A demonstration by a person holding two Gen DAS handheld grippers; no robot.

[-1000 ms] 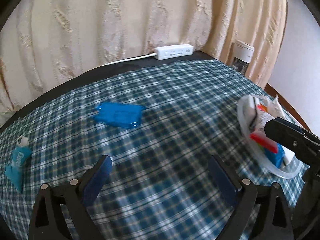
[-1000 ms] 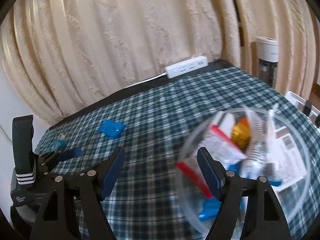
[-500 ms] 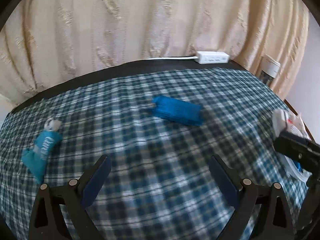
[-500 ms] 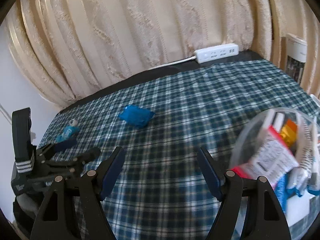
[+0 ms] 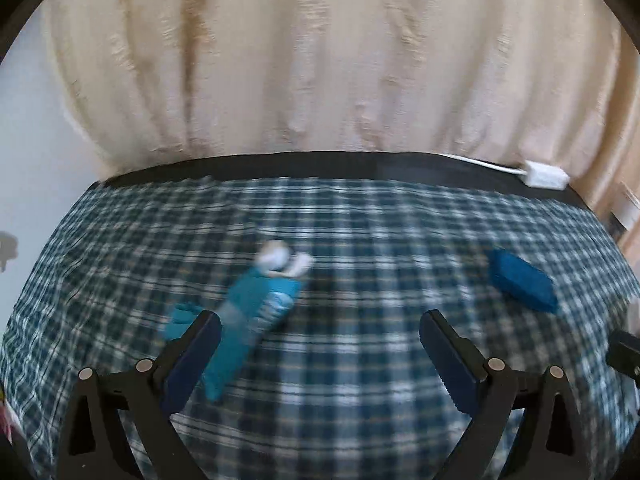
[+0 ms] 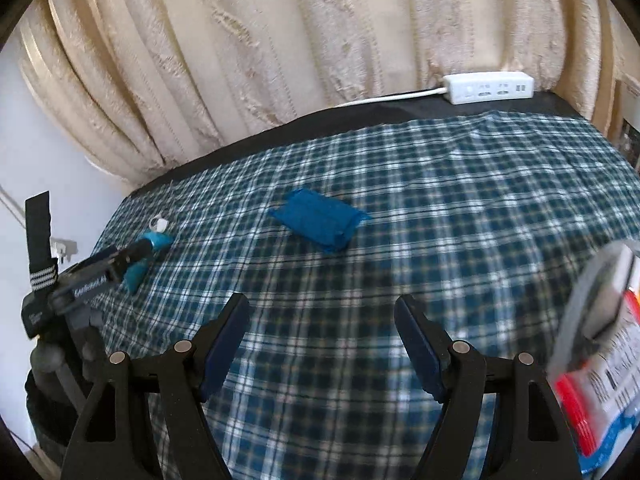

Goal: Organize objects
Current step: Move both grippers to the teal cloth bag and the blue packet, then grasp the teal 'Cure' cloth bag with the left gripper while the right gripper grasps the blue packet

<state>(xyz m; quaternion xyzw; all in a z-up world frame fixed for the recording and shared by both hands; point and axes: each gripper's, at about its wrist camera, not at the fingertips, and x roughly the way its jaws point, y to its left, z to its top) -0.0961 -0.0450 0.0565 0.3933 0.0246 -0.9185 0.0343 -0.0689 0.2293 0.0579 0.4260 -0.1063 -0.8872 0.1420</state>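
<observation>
Both tongs gape empty: the left gripper (image 5: 320, 344) hovers over the teal tube (image 5: 256, 308), the right gripper (image 6: 322, 336) short of the blue packet (image 6: 320, 222) mid-cloth. I'd straddle the tube's flat body, not its cap, before carrying it right to the clear bowl (image 6: 576, 320).

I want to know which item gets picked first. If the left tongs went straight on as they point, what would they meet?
Probably the teal tube, lying just ahead beside the left finger of the open left tongs; dead centre is only checked cloth. Depth is unclear.
</observation>
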